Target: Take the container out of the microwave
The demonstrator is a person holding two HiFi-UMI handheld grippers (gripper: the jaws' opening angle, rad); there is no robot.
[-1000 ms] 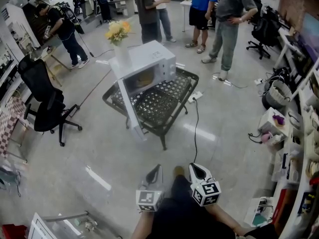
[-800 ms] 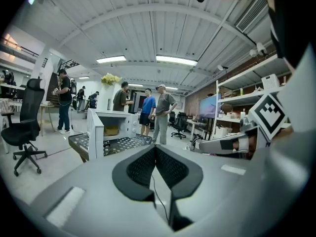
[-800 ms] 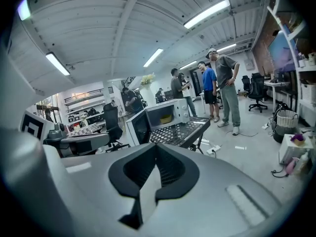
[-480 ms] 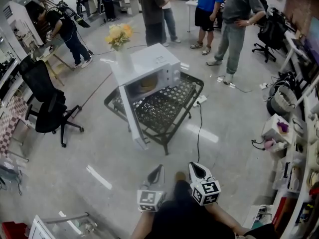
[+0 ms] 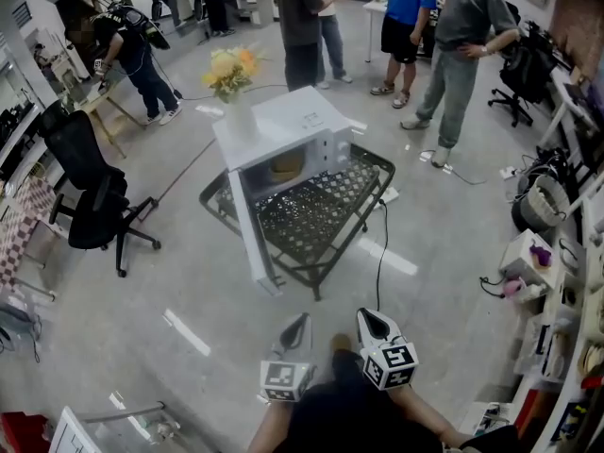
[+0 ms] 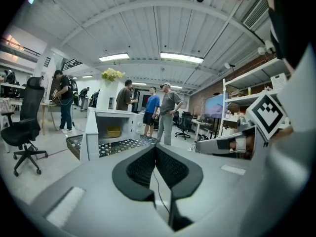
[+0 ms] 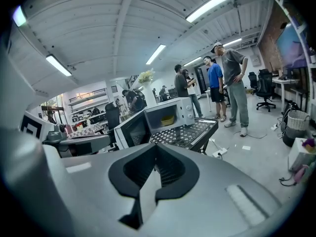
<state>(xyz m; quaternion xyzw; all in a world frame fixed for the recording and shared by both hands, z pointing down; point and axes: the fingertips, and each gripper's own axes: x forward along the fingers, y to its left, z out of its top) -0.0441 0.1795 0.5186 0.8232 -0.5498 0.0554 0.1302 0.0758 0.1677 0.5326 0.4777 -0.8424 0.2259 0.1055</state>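
A white microwave [image 5: 283, 135] stands on a black mesh table [image 5: 321, 210] with its door [image 5: 250, 229] swung wide open. A yellow container [image 5: 286, 166] sits inside it, also seen as the container [image 6: 114, 131] and the container [image 7: 167, 120] in the gripper views. Both grippers are far short of the table, low in the head view. My left gripper [image 5: 295, 327] is shut with nothing in it, its pads [image 6: 143, 166] touching. My right gripper [image 5: 374, 321] is shut and holds nothing, its pads [image 7: 170, 168] pressed together.
A white vase of yellow flowers [image 5: 231, 78] stands on the microwave. A cable [image 5: 380, 253] runs across the floor from a power strip. A black office chair [image 5: 90, 196] is at left. Several people [image 5: 453, 45] stand beyond the table. Cluttered shelves [image 5: 566, 281] line the right side.
Both grippers have travelled toward the table: the microwave and table look nearer and lower in the head view. Both stay shut.
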